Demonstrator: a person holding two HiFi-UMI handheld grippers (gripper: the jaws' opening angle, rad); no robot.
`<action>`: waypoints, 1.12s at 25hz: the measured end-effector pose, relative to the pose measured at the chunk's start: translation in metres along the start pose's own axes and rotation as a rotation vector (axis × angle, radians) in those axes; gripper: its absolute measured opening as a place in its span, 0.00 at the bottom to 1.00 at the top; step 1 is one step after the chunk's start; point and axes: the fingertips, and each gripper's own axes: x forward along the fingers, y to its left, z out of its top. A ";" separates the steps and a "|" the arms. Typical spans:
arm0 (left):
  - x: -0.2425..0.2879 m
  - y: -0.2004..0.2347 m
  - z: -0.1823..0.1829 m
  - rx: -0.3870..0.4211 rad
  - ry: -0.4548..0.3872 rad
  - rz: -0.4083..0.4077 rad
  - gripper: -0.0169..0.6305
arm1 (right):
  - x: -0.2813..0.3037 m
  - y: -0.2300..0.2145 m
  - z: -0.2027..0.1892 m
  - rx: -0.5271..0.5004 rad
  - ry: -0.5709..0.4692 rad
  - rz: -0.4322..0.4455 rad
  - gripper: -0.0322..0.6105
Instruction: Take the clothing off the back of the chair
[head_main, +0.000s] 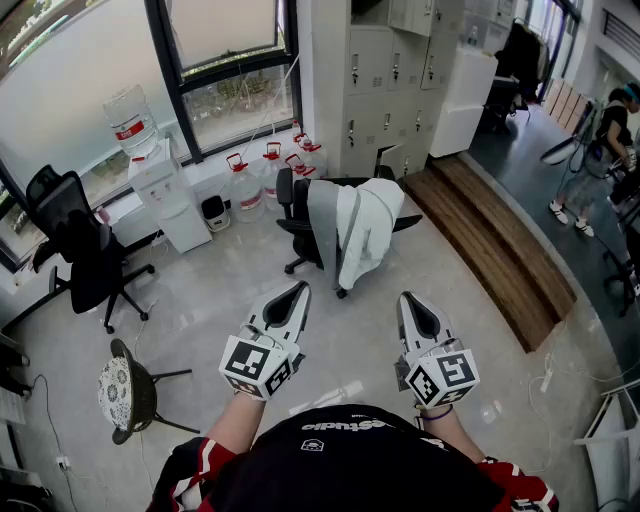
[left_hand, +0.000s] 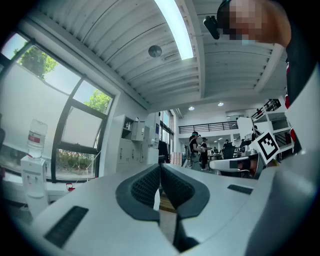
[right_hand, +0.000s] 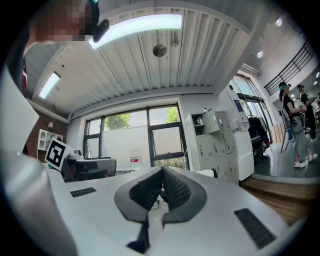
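Note:
A white garment (head_main: 367, 228) hangs over the back of a black office chair (head_main: 300, 222) in the middle of the room in the head view. My left gripper (head_main: 303, 287) and right gripper (head_main: 407, 297) are held level in front of me, well short of the chair. Both are shut with nothing between the jaws. In the left gripper view the left gripper (left_hand: 160, 168) has its tips touching, and in the right gripper view the right gripper (right_hand: 162, 171) is shut too. A white edge of the garment (right_hand: 207, 173) shows just beyond the right jaws.
A second black office chair (head_main: 80, 250) stands at the left by the window, and a small round stool (head_main: 125, 390) sits near me. A water dispenser (head_main: 165, 195) and several water jugs (head_main: 245, 185) line the wall. Grey lockers (head_main: 390, 80) and a wooden step (head_main: 500, 240) lie to the right. A person (head_main: 600, 150) stands far right.

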 end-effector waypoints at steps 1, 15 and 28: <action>-0.001 -0.001 0.000 0.004 0.000 -0.001 0.07 | -0.001 0.000 0.000 0.000 0.000 0.000 0.05; -0.006 -0.006 -0.001 -0.013 0.006 0.001 0.07 | -0.005 0.004 -0.001 -0.004 0.013 0.008 0.05; -0.013 -0.004 -0.002 -0.019 0.003 -0.016 0.07 | -0.007 0.013 -0.002 0.013 0.001 0.002 0.05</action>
